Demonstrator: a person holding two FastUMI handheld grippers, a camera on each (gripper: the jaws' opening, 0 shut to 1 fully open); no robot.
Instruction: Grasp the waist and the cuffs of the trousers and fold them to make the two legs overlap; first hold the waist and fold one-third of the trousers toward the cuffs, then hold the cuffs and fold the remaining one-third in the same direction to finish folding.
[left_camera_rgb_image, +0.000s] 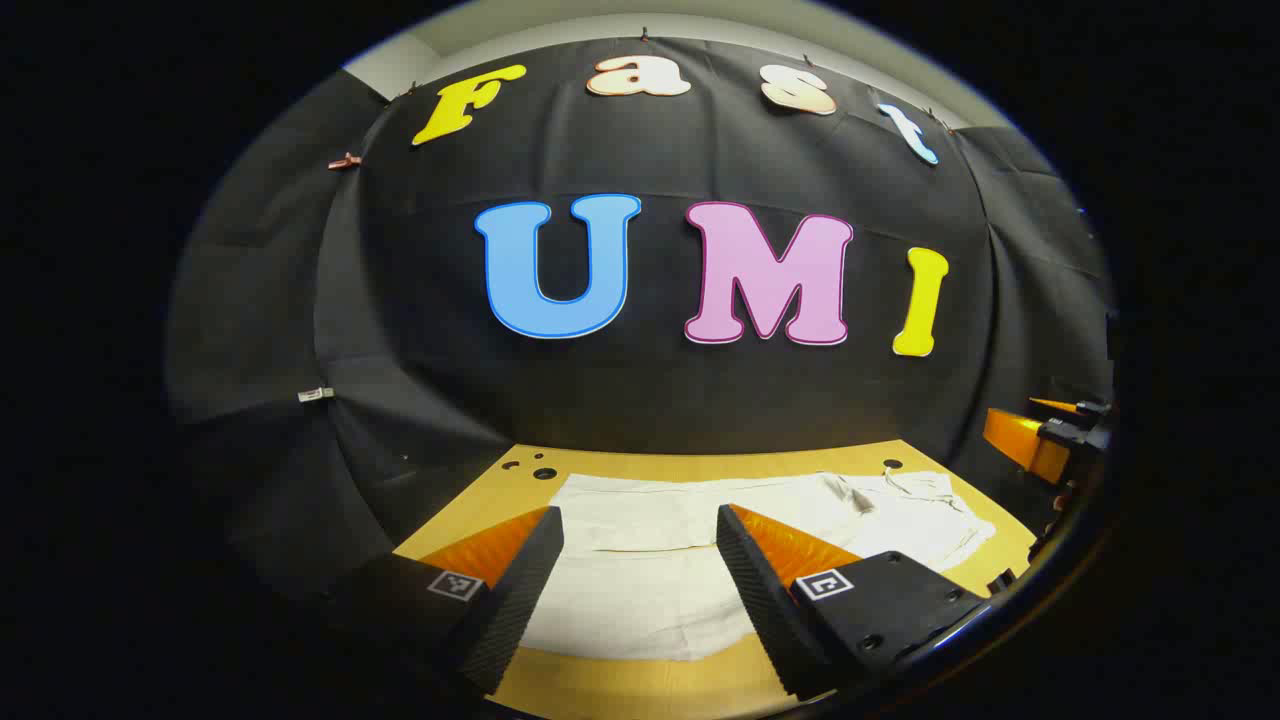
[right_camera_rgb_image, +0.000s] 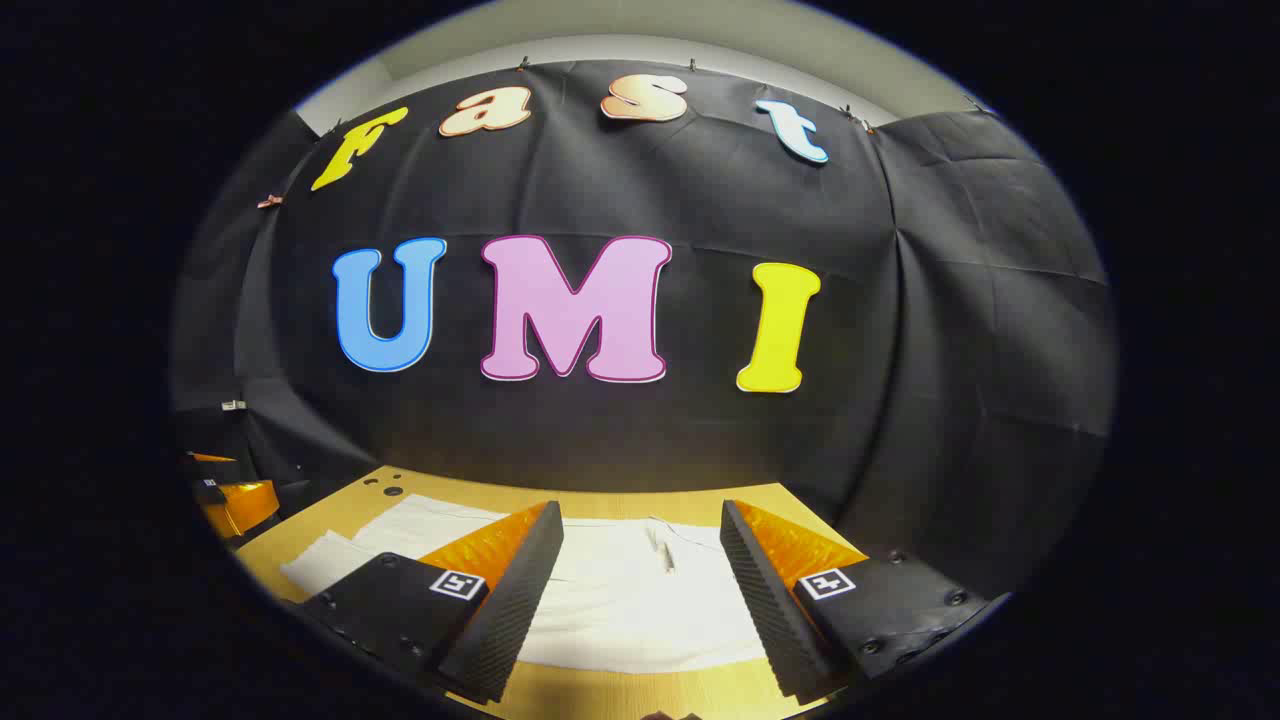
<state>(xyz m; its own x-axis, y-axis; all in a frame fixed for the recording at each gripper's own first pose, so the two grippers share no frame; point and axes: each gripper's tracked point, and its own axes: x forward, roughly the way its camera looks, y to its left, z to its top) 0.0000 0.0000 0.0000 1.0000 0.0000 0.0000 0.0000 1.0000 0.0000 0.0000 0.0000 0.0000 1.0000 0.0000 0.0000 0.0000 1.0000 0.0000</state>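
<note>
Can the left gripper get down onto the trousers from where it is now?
Probably yes. The left gripper is open and hangs above the white trousers, which lie flat on the wooden table. Nothing lies between its fingers and the cloth, and the right gripper is off to the side.

trousers (left_camera_rgb_image: 680, 560): I see my left gripper's fingers (left_camera_rgb_image: 520, 585) covering parts of them
right gripper (left_camera_rgb_image: 1050, 440): cut off at the left gripper view's edge, so I can't read its jaws there
small item near waist (right_camera_rgb_image: 665, 550): too small for me to identify
</note>
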